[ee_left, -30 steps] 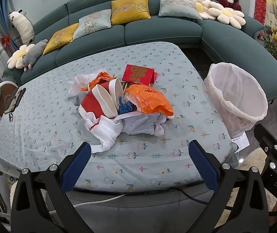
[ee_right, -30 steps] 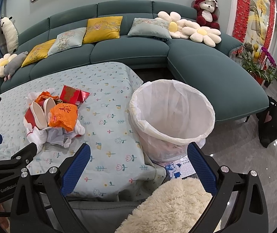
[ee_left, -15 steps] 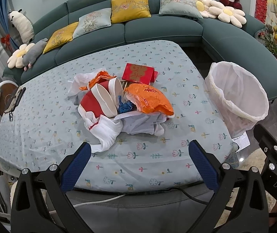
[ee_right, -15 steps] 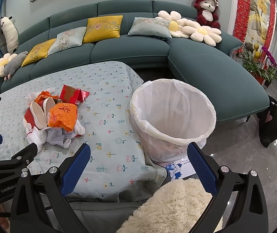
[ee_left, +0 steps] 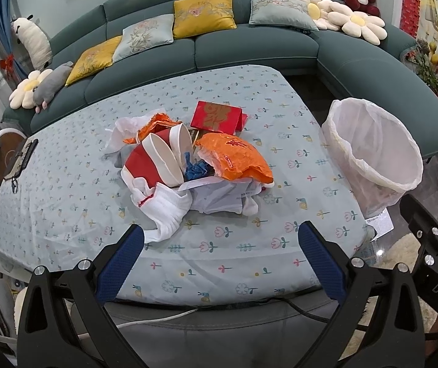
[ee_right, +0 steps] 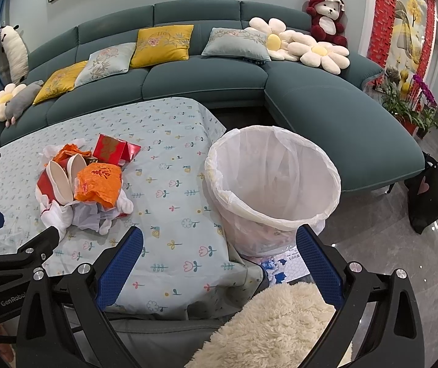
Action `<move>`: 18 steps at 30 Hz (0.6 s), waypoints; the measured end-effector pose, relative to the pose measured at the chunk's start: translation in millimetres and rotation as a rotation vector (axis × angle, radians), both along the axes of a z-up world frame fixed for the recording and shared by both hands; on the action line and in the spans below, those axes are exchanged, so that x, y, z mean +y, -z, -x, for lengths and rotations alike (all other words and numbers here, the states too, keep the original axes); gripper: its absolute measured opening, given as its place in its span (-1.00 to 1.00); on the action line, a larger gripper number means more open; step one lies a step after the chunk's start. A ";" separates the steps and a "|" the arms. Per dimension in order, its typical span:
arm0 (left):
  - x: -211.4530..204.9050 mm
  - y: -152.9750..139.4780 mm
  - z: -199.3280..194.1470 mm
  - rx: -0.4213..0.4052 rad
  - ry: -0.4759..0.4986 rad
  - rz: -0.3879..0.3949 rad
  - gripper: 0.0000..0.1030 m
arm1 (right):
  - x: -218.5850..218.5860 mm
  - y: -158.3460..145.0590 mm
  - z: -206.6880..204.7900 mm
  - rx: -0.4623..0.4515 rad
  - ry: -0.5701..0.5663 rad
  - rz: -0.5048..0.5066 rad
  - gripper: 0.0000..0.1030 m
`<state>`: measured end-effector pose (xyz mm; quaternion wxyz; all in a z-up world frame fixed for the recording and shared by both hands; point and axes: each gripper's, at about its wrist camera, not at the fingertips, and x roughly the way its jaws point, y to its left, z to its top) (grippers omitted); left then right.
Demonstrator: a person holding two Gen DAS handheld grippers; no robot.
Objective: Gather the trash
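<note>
Left wrist view shows you the table [ee_left: 65,202] under its flowered cloth, and off its right edge the lined bin [ee_left: 372,156] standing on the floor, mouth open and, as far as the right wrist view lets you see, with little or nothing in it. Nothing seems collected yet, so you are at the approach, before the first pick. The trash pile [ee_left: 188,165] sits near the table's middle, well clear of the near edge: white bags [ee_left: 169,211] at the front, an orange bag [ee_left: 237,159] on the right, red-and-white bowls [ee_left: 160,159] on the left, a red packet [ee_left: 217,118] behind, blue scraps [ee_left: 196,168] in the centre. Your left gripper [ee_left: 220,242] hovers over the near edge, jaws spread wide and holding nothing; your right gripper [ee_right: 219,251] hangs by the table's near right corner beside the bin, likewise spread and empty. Next, I judge, you should reach the left forward and pinch the nearest white bag, low on a fold, since loose film may slip or drag its neighbours.
</note>
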<state>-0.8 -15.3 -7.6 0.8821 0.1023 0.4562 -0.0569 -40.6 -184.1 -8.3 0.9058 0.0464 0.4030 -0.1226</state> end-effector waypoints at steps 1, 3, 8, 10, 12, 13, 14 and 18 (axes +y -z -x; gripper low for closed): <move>0.0 0.8 -0.1 0.002 -0.001 0.002 0.87 | 0.3 0.0 -0.9 0.001 0.000 0.000 0.87; 2.4 1.2 -0.1 0.001 -0.015 0.010 0.86 | 0.4 0.4 -0.8 0.000 -0.001 0.003 0.87; 5.8 -0.3 1.1 -0.019 -0.009 0.018 0.86 | 3.8 2.1 -1.7 0.009 -0.005 0.017 0.87; 6.1 -0.4 0.8 -0.020 0.004 0.018 0.86 | 6.0 1.8 -1.1 0.012 -0.009 0.017 0.87; 8.3 -0.6 0.0 -0.026 0.002 0.020 0.86 | 8.4 1.6 -2.0 0.012 -0.014 0.016 0.87; 9.7 -0.5 -0.5 -0.026 0.001 0.028 0.86 | 9.9 1.3 -2.8 0.011 -0.018 0.016 0.87; 12.2 -0.1 -1.9 -0.019 0.002 0.042 0.86 | 11.8 1.4 -3.7 0.011 -0.022 0.016 0.87; 19.8 3.2 -5.4 -0.024 -0.012 0.041 0.86 | 19.6 1.5 -9.5 0.015 -0.037 0.007 0.87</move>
